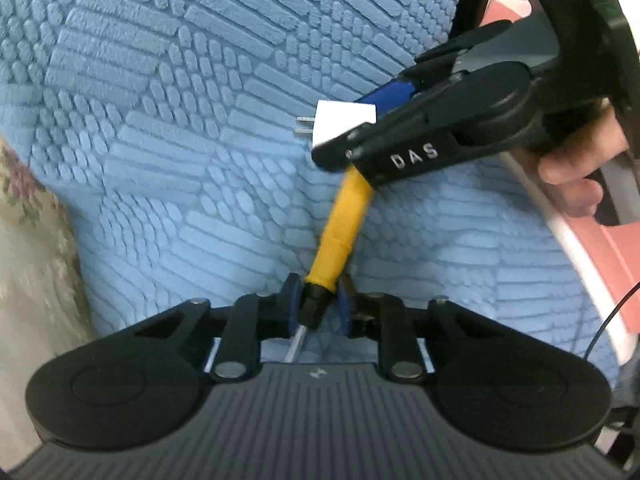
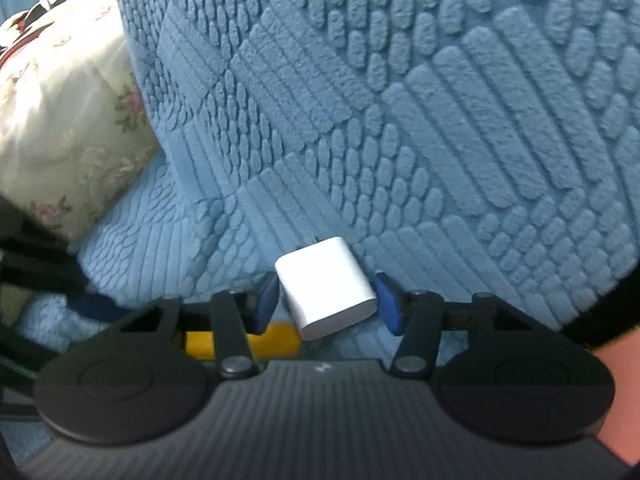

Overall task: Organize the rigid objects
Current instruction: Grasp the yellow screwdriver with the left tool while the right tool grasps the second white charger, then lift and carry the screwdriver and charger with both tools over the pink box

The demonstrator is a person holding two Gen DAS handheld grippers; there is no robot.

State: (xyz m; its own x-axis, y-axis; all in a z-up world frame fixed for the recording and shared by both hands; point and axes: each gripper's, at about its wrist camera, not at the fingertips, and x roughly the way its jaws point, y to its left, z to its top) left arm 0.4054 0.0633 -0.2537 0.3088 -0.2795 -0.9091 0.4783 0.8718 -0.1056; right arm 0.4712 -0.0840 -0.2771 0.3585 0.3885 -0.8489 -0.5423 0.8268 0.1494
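A person works two handheld grippers over a blue textured blanket (image 1: 168, 168) whose raised ribs and ovals fill both wrist views. The left gripper (image 1: 316, 304) points steeply down at the blanket, its jaws drawn narrow and clamped on the black collar of a yellow-handled screwdriver (image 1: 340, 224), whose metal shaft runs back toward the camera between the blue pads while the yellow grip slants up and away to the right. The right gripper (image 2: 326, 300) reaches in from the right of the left-wrist view, where a hand (image 1: 576, 176) grips its handle; its jaws stand either side of a white plug adapter (image 2: 326, 284), the blue pads at or just beside its flanks, and whether they press on it cannot be told. In the left-wrist view the adapter's two metal prongs point left, clear of the blanket's nearest ribs, and the adapter sits just beyond the far end of the yellow handle. A floral fabric (image 2: 68, 112) lies at the left edge of the blanket, and a pink surface shows at the far right.
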